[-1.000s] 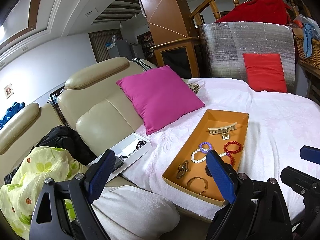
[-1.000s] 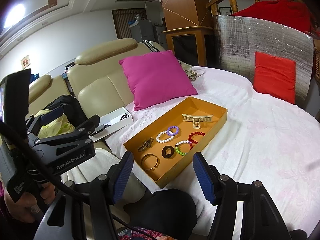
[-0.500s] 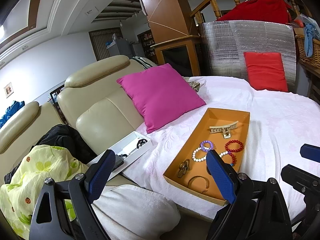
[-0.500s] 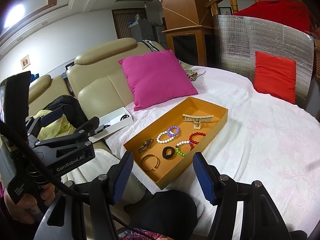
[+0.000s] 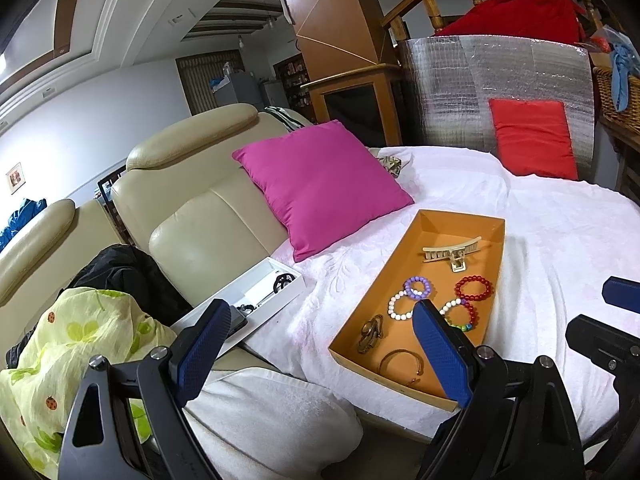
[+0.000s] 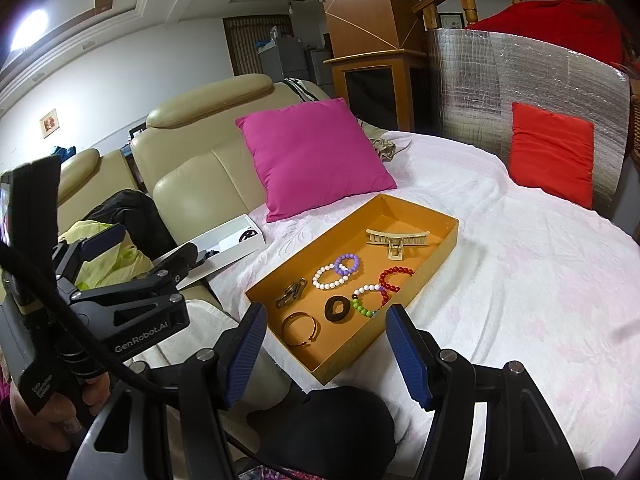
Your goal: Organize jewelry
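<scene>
On the white-covered bed, every visible piece of jewelry, a hair claw (image 6: 398,240), bead bracelets (image 6: 335,271), a bangle (image 6: 300,328) and a dark ring (image 6: 338,309), lies loose inside the orange tray (image 6: 448,240). Both the left hand-held gripper (image 5: 320,344) and right hand-held gripper (image 6: 326,354) hover empty, jaws spread; gathered or awaiting sorting, either fits.

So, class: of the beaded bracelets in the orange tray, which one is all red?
The red bead bracelet, on the tray's right side below the hair claw clip. The others are white, purple, or white mixed with green.
</scene>
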